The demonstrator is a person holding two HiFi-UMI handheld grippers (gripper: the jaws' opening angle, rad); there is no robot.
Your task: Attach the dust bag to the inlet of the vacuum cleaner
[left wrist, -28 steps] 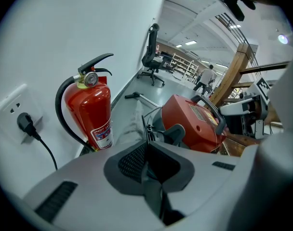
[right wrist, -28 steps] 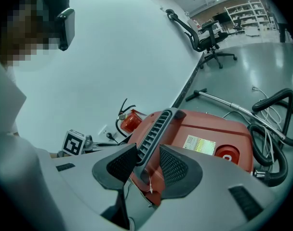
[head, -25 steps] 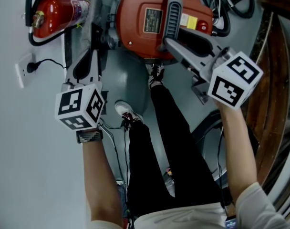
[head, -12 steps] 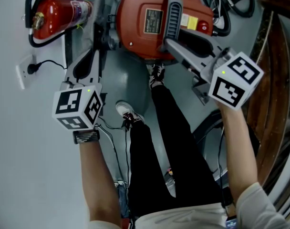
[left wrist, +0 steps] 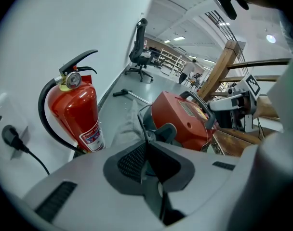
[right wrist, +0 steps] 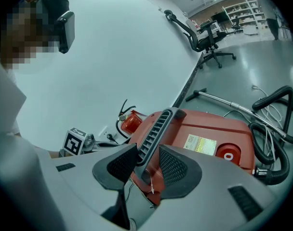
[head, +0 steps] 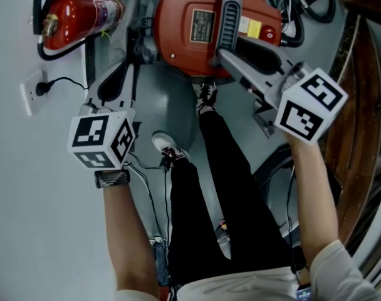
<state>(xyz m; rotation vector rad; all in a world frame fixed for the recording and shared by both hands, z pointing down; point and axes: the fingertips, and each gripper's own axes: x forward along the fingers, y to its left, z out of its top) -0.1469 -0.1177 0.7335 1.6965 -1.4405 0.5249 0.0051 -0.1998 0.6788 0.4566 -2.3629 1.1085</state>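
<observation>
**First onlooker:** Fingers of the left gripper [left wrist: 145, 150]?

**Second onlooker:** Clenched on the thin edge of the dust bag [left wrist: 123, 128], just beside the vacuum cleaner [head: 178, 42], likely to line it up with the inlet.

**First onlooker:** And the right gripper [right wrist: 145, 166]?

**Second onlooker:** Clamped round the handle [right wrist: 153, 129], I'd say to steady the body.

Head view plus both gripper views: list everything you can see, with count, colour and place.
vacuum cleaner: one, red, top centre of head view
handle: one, grey, atop vacuum cleaner
dust bag: one, grey, between fire extinguisher and vacuum cleaner
fire extinguisher: one, red, left of vacuum cleaner
hose: one, black, coiled beyond vacuum cleaner
plug: one, black, in white socket
office chair: one, black, far off
legs: two, black trousers, below
left gripper: one, grey, shut on dust bag's thin rim
right gripper: one, grey, shut on handle
</observation>
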